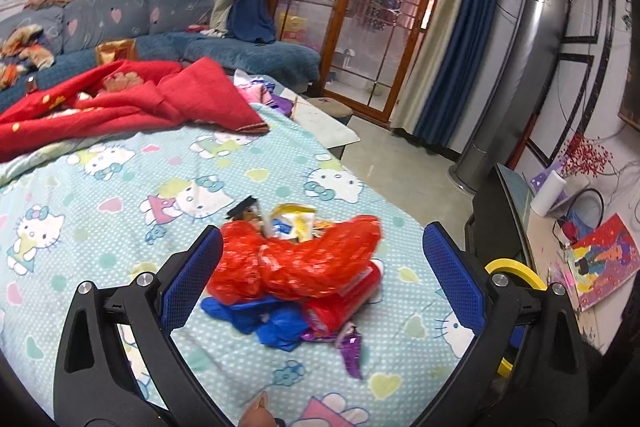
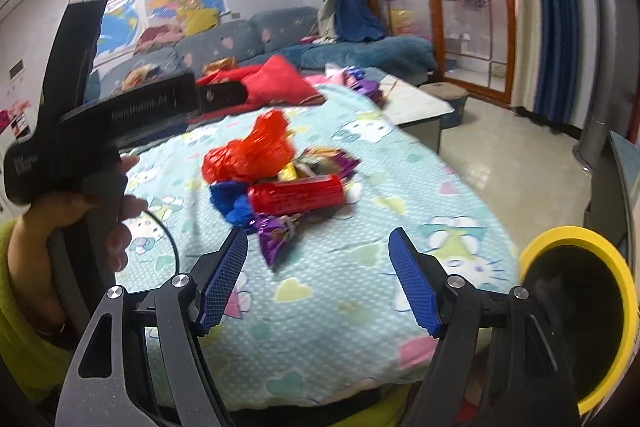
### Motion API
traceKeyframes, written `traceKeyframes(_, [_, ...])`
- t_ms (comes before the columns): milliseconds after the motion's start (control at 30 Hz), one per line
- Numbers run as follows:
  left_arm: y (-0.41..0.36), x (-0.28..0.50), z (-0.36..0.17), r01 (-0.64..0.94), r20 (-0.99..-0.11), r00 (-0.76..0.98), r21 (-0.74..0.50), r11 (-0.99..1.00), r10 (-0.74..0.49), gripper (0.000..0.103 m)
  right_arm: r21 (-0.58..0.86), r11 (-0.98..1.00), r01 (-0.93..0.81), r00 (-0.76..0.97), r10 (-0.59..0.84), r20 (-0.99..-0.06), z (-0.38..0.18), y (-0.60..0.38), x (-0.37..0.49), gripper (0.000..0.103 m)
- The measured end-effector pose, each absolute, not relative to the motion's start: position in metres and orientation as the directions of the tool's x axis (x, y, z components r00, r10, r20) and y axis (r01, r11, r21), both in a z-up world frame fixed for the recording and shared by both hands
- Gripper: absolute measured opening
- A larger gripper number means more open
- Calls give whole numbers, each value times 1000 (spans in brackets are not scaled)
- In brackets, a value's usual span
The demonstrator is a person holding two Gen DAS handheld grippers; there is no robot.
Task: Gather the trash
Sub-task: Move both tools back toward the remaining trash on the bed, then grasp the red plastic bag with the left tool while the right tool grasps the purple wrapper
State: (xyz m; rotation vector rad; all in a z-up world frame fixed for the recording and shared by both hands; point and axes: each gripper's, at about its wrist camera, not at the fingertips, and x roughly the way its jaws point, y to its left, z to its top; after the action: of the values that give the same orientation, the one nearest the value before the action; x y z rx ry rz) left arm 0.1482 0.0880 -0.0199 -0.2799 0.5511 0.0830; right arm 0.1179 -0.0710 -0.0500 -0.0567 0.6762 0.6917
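Observation:
A pile of trash lies on the Hello Kitty bedspread (image 1: 120, 187): a crumpled red plastic bag (image 1: 296, 263), a blue bag (image 1: 260, 319), a red tube wrapper (image 1: 340, 307), a purple wrapper (image 1: 352, 351) and yellow wrappers (image 1: 292, 223). My left gripper (image 1: 322, 267) is open, its fingers on either side of the pile just above it. In the right wrist view the red bag (image 2: 248, 151), red tube (image 2: 296, 193) and purple wrapper (image 2: 276, 235) lie ahead of my open, empty right gripper (image 2: 318, 267). A yellow-rimmed bin (image 2: 580, 307) stands at the right.
A red quilt (image 1: 120, 99) lies bunched at the bed's far side, with a blue sofa (image 1: 160, 27) behind. The bed's edge (image 1: 400, 211) drops to the floor on the right, near a black cabinet (image 1: 500, 219). The left gripper's body (image 2: 100, 115) and the holding hand fill the right view's left.

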Motion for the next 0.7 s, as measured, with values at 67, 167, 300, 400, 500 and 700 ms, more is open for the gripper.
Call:
traceKeyframes(67, [93, 150, -22, -150, -538, 843, -248, 957, -7, 92, 173, 768, -617, 547, 575, -608, -57, -61, 121, 71])
traceKeyframes(167, [98, 154, -25, -128, -558, 829, -260, 957, -41, 90, 201, 754, -626, 502, 586, -635, -72, -45, 130, 70])
traceKeyframes(300, [95, 160, -29, -94, -577, 814, -251, 963, -71, 80, 222, 743, -631, 463, 591, -661, -87, -30, 138, 66])
traceKeyframes(400, [91, 168, -34, -73, -595, 799, -240, 968, -88, 78, 233, 739, -633, 443, 592, -673, -95, -21, 143, 58])
traceKeyframes(500, [85, 174, -40, -58, -614, 784, -223, 973, -94, 78, 255, 740, -622, 422, 591, -687, -104, -16, 149, 50])
traceKeyframes(700, [81, 186, -49, -70, -640, 765, -194, 978, -72, 68, 283, 741, -608, 396, 593, -702, -114, -12, 159, 33])
